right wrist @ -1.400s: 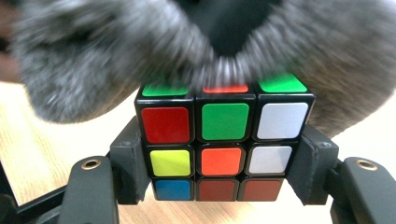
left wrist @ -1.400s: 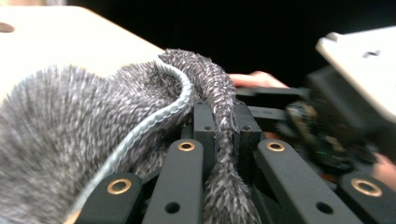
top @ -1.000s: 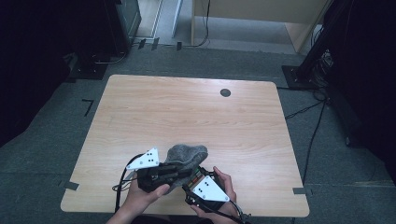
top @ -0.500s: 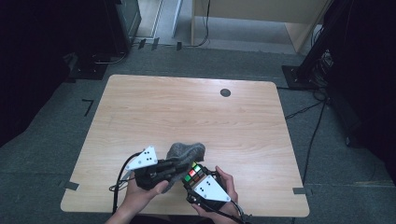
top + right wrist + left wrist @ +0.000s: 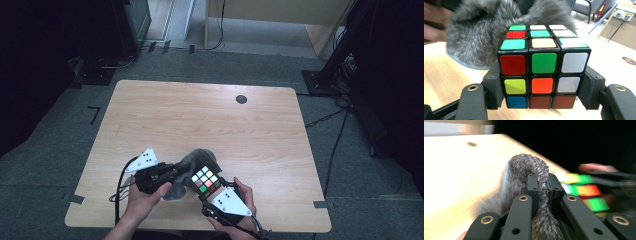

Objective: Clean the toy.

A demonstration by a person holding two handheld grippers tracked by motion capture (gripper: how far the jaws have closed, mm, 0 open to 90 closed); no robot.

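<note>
Light wooden table point(image 5: 165, 115), grey carpet floor point(image 5: 45, 165), dark surroundings, wooden cabinet point(image 5: 280, 20) behind.

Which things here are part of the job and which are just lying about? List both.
In the job: puzzle cube in the right gripper; grey furry cloth in the left gripper.
Lying about: dark round disc on the table.

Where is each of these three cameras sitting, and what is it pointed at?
High view: fixed overhead, looking forward and down on the table; forearms, left gripper and right gripper enter from below.
Left gripper view: rides the left gripper, looking along its jaws, shut on the grey furry cloth.
Right gripper view: rides the right gripper, jaws clamping the puzzle cube.
Shared: cube and cloth appear in all three views.
</note>
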